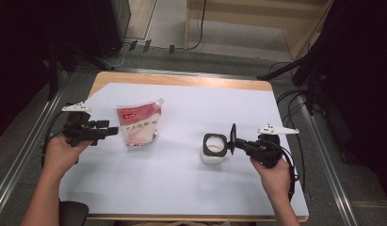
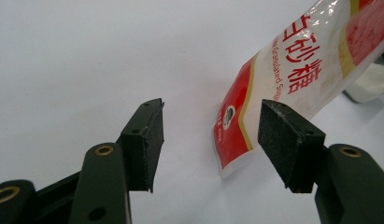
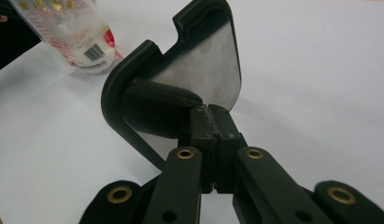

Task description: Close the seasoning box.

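Observation:
A red and white sugar bag (image 1: pixel 137 126) stands at the left middle of the white table cover (image 1: pixel 181 188). My left gripper (image 1: pixel 108 128) is open just left of it. In the left gripper view the bag's lower corner (image 2: pixel 292 70) lies close ahead of the right jaw, and my left gripper (image 2: pixel 210 135) holds nothing. A white container (image 1: pixel 213 149) with a black rim sits right of centre. Its black lid (image 1: pixel 233 137) stands upright at the container's right side. My right gripper (image 1: pixel 238 142) is shut on the lid (image 3: pixel 199 70), pinching its tab between the pads (image 3: pixel 210 114).
Behind the lid, the bag (image 3: pixel 73 28) shows at the far left of the right gripper view. Cables (image 1: pixel 290 101) hang off the table's right side, dark stands (image 1: pixel 304 66) rise at the back right, and metal rails (image 1: pixel 21 146) run along both sides.

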